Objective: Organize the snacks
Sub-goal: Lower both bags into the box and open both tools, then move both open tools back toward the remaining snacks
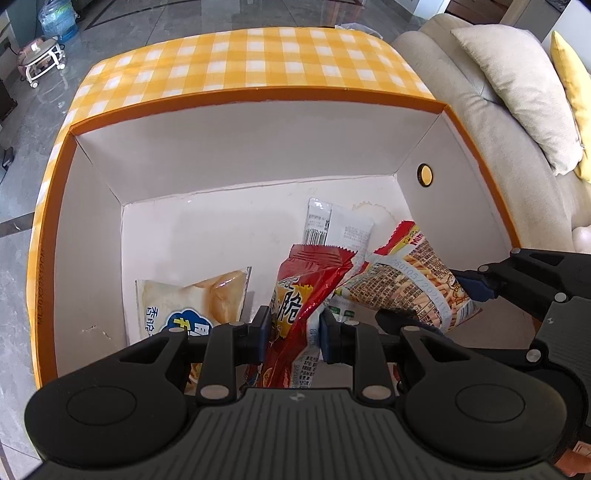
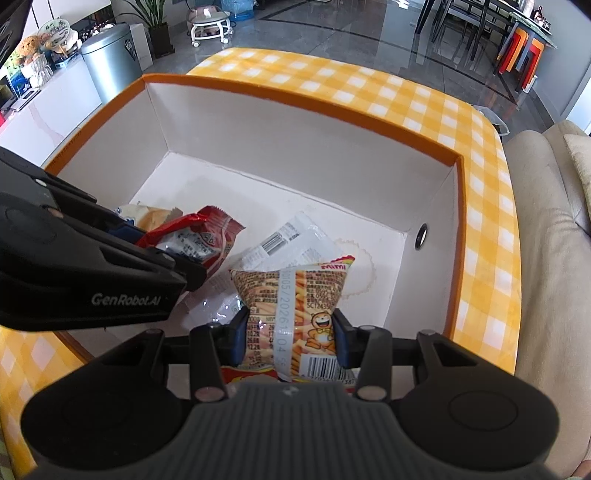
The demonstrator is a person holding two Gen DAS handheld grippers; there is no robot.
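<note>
Orange-rimmed and white inside, one open box [image 1: 258, 162] fills both views, with yellow-checked cloth [image 1: 258, 59] beyond its far wall. Five snack packets can be counted in the left wrist view: a red packet [image 1: 299, 299], a Mimi stick-snack packet [image 1: 413, 284], a white packet with a barcode [image 1: 332, 225], a pale cream packet [image 1: 184, 299] lying flat on the box floor at lower left, and a scrap of a white packet with green marks [image 1: 341, 312] low between the red and Mimi ones.

Two grippers are at work, both tilted steeply down into the box. At the lower centre of its own view, the left gripper [image 1: 293, 330] has its blue pads clamped on the red packet, which stands up between them above the box floor. Just beside it, at the right edge, the right gripper [image 1: 436, 306] reaches in with the Mimi packet pinched between its fingers.

From the right wrist view, the right gripper [image 2: 291, 332] is seen squeezing the Mimi packet [image 2: 295, 295] at its lower half, the packet upright over the white barcode packet [image 2: 291, 240]. Here the left gripper [image 2: 162, 251] enters from the left edge, carrying the red packet [image 2: 207, 232].

Only the left view shows the cream packet's printed front and the cushions [image 1: 517, 92] on a sofa at upper right. Only the right view shows a metal bin [image 2: 110, 55], a potted plant [image 2: 151, 18] and dining chairs [image 2: 461, 18] along the top.
</note>
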